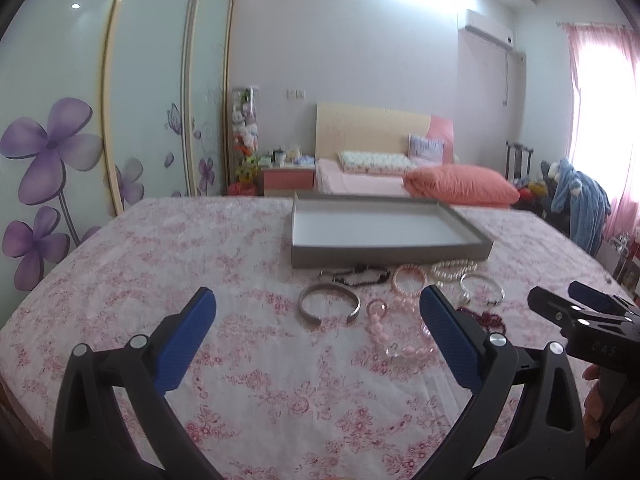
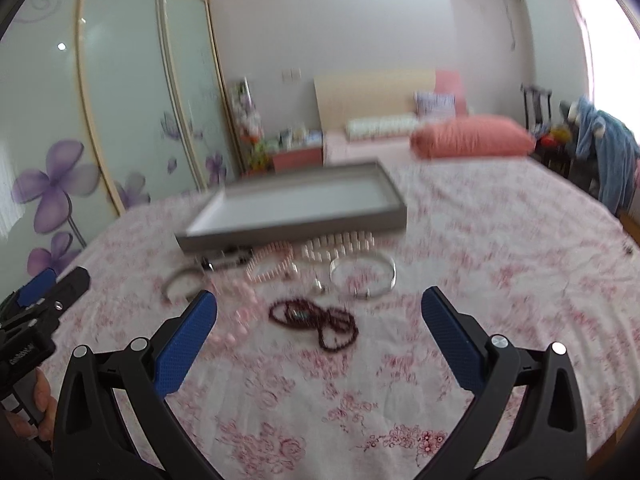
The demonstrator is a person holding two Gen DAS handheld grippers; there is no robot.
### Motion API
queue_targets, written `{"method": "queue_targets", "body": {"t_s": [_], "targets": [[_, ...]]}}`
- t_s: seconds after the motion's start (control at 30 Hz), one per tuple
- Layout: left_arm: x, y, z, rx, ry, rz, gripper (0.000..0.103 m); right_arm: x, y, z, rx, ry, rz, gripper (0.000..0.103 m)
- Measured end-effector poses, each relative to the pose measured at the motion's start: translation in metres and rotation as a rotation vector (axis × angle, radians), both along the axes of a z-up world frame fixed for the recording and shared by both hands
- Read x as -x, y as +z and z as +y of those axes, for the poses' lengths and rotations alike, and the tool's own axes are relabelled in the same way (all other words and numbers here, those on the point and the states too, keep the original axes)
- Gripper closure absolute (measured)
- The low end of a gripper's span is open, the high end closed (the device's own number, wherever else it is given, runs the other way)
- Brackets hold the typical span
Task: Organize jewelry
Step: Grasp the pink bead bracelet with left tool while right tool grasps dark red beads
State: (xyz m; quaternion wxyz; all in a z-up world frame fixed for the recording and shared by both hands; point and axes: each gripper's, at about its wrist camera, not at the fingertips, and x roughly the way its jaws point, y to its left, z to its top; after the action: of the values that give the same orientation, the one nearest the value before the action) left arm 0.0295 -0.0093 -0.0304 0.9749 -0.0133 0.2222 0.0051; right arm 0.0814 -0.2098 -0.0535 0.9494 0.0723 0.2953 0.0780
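Left wrist view: your left gripper (image 1: 318,308) is spread w/ nothing in it, over the flat silver metal cuff (image 1: 329,304). Right gripper (image 2: 319,308), also spread, frames the dark red bead strand (image 2: 316,320). Shallow grey cardboard tray (image 1: 390,251) holds no jewelry; pickup step pending. Next: lower, pinch one piece.

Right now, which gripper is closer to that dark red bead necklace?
Right. The right gripper frames the dark red bead necklace between its open fingers; the left gripper sits further left, around the silver cuff.

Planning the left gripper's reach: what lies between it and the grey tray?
In the left wrist view, a silver cuff bangle and a dark beaded bracelet lie between the left gripper and the grey tray.
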Motion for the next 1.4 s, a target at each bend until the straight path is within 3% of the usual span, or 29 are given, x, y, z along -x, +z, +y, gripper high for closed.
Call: {"method": "queue_targets", "body": {"t_s": [0.17,0.43,0.53,0.6,0.77,1.03,1.13,1.23,1.4], "targets": [[-0.019,-0.009,-0.002,0.005,-0.027,0.085,0.004,-0.026,-0.022,0.005,0.029,0.058,0.186,0.028],[-0.042,-0.019,-0.001,0.0,-0.071,0.187,0.004,-0.055,-0.037,0.03,0.174,0.132,0.314,0.028],[-0.048,-0.022,-0.002,0.003,-0.088,0.222,0.004,-0.057,-0.039,0.036,0.206,0.147,0.317,0.028],[-0.051,-0.025,-0.004,0.002,-0.097,0.238,0.004,-0.054,-0.038,0.041,0.217,0.167,0.296,0.034],[-0.062,-0.033,-0.014,0.0,-0.129,0.283,0.007,-0.044,-0.035,0.039,0.196,0.179,0.273,0.088],[-0.097,-0.052,-0.033,0.026,-0.14,0.421,0.044,-0.041,-0.035,0.029,0.181,0.166,0.265,0.089],[-0.106,-0.058,-0.038,0.012,-0.132,0.45,0.054,-0.043,-0.035,0.027,0.177,0.166,0.264,0.089],[-0.111,-0.065,-0.042,-0.008,-0.133,0.478,0.07,-0.046,-0.035,0.025,0.176,0.166,0.264,0.089],[-0.113,-0.067,-0.043,-0.036,-0.115,0.474,0.076,-0.047,-0.035,0.024,0.176,0.164,0.265,0.089]]}}
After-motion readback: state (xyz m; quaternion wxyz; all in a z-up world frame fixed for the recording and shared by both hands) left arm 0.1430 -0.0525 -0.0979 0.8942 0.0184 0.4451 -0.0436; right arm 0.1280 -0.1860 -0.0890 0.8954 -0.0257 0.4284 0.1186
